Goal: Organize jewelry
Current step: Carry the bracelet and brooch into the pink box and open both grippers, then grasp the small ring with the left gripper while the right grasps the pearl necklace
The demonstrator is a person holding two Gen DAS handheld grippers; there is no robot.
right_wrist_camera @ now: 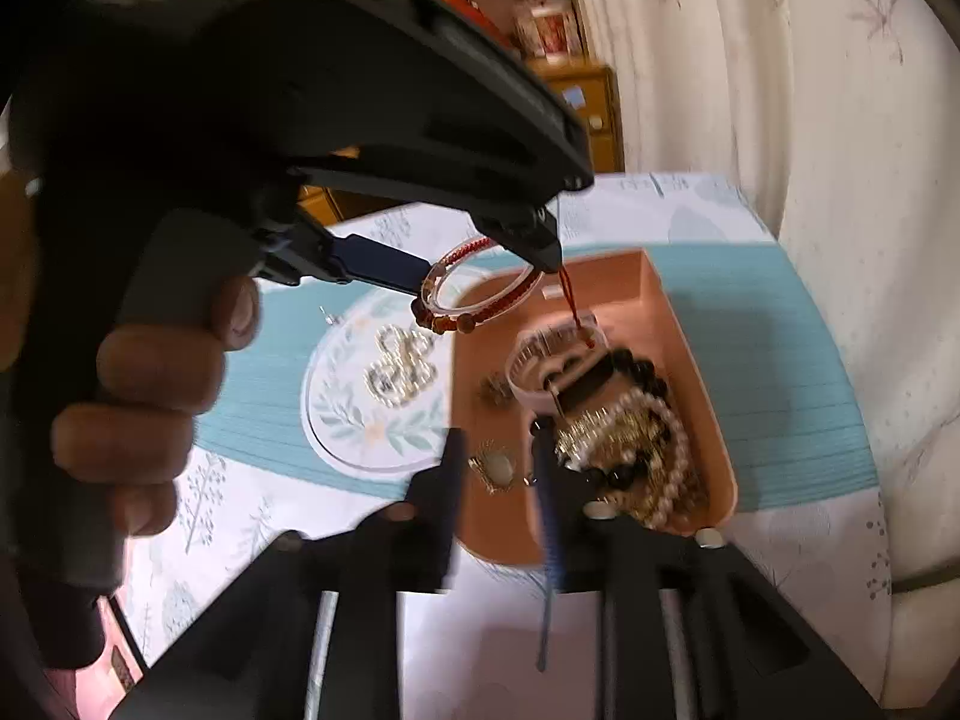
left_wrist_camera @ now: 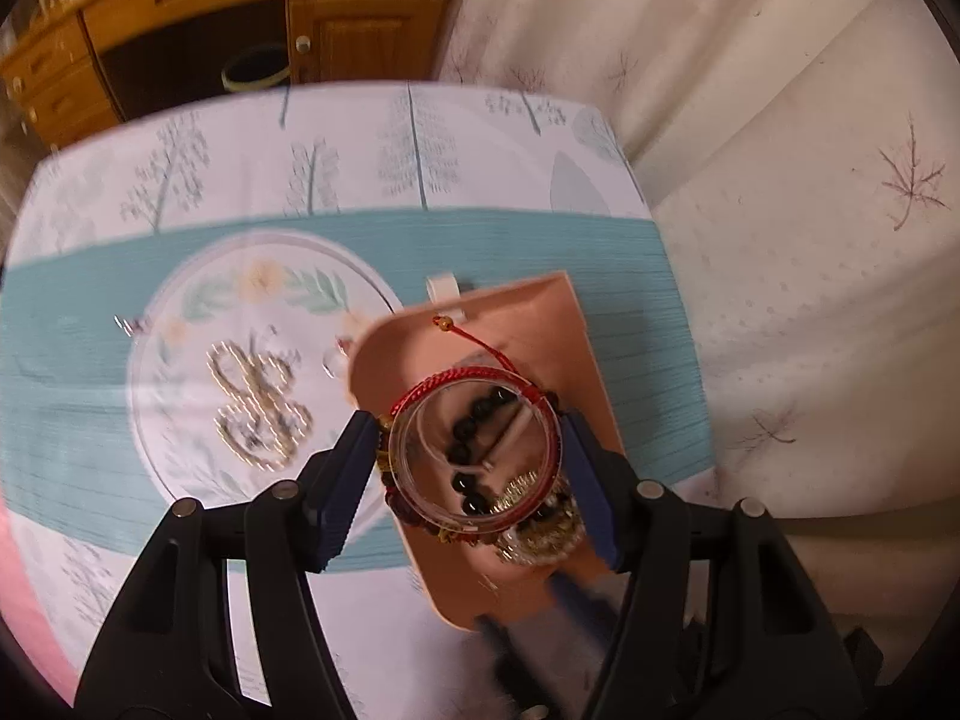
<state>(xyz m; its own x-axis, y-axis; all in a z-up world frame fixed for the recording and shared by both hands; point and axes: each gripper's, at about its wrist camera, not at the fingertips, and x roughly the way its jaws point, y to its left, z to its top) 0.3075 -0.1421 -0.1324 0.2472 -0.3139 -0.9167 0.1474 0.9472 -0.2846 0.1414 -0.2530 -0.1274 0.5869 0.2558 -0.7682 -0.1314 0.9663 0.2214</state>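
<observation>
A table under a cloth [left_wrist_camera: 336,240] with a teal band and pale tree prints fills both views. A wooden cabinet [left_wrist_camera: 198,6] stands behind it and a cream cover with leaf prints [left_wrist_camera: 780,192] lies to one side. On the cloth a round white plate [left_wrist_camera: 180,360] with a floral rim holds a coiled pearl and gold chain [left_wrist_camera: 258,414]. Beside the plate sits a peach tray [right_wrist_camera: 690,354].

The tray is crowded: a small white oval box [right_wrist_camera: 540,372], a string of dark beads [right_wrist_camera: 636,372], a heap of pearl necklaces [right_wrist_camera: 654,450] tangled with gold pieces, and a brooch [right_wrist_camera: 498,468] on the tray floor.

In the right wrist view the left gripper [right_wrist_camera: 486,276], with a hand [right_wrist_camera: 156,396] around its handle, fills the upper left and hides much of the room behind.

The left gripper [left_wrist_camera: 468,456] pinches a bunch of bracelets [left_wrist_camera: 474,450] between its blue pads, held in the air above the tray. The bunch is a clear bangle, a red braided cord and a strand of amber-brown beads; a red tail with a small bead hangs loose from it.

The right gripper [right_wrist_camera: 498,480] hovers low over the near end of the tray, its jaws spread apart with nothing pressed between them; the brooch lies below the gap.
</observation>
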